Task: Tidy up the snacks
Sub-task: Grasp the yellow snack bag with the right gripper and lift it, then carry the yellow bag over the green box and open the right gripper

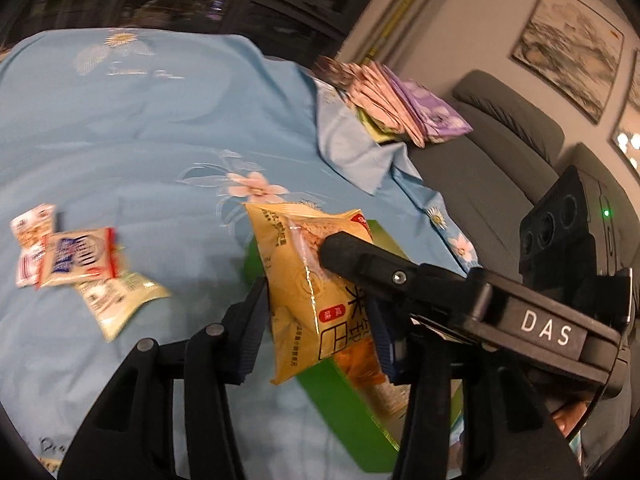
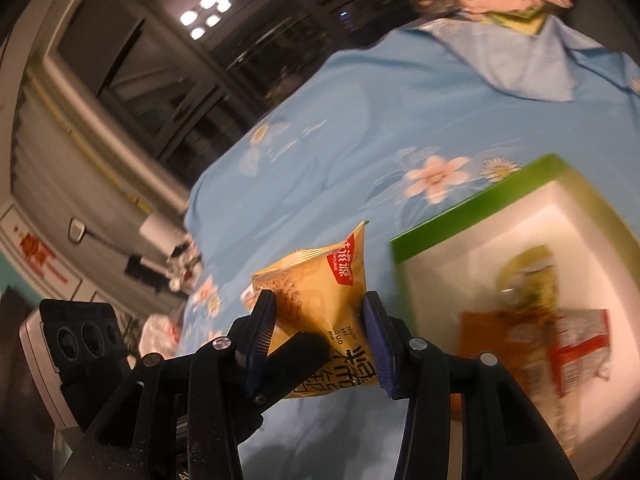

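2 tools | left tool, right tool | both clamp yellow snack packet

Yellow snack packet, puffy foil with a red label and dark characters, tilted upright and clamped from both sides above the blue flowered bedsheet; green box with white inside just beside it, open-topped, already holding a yellow-green packet and a blurred orange-and-red one. Three small packets, red-white and pale green, overlapping loosely on the sheet well apart from the box.
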A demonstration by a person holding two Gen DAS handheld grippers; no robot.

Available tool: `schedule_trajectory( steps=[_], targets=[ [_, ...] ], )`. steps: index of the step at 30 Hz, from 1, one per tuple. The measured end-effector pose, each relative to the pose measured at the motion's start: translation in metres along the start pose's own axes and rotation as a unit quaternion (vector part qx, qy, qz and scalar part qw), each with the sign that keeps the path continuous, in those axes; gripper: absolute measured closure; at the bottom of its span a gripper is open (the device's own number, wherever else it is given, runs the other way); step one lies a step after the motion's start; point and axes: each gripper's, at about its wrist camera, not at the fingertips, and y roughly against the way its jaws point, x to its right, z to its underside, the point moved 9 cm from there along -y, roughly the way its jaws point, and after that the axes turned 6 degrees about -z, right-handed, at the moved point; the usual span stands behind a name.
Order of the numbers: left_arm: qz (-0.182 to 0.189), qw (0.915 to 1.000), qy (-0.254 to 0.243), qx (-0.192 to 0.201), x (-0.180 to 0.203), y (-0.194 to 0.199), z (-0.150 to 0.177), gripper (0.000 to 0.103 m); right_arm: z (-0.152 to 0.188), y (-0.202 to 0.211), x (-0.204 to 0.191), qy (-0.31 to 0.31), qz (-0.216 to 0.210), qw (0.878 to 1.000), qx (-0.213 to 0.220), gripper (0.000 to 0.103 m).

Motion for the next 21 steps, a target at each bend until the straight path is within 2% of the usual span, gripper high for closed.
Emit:
schedule_trajectory(
  steps=[5,9,21],
  targets=[
    [0.014,0.9988,-0.010,-0.047,0.017,-0.036,0.005,0.062,-0.008,0.009,0.042,-0.044,0.034,0.998,0.013,0.056],
    [0.024,0.9974,-0.017,-0.066,0.026,-0.054,0.010,0.062,-0.010,0.012,0.065,-0.070,0.054,0.996,0.014,0.056],
    [0.003,0.9935,-0.016,-0.113,0.027,-0.086,0.019,0.064,-0.005,0.005,0.103,-0.145,0.057,0.988,0.002,0.056]
  ],
)
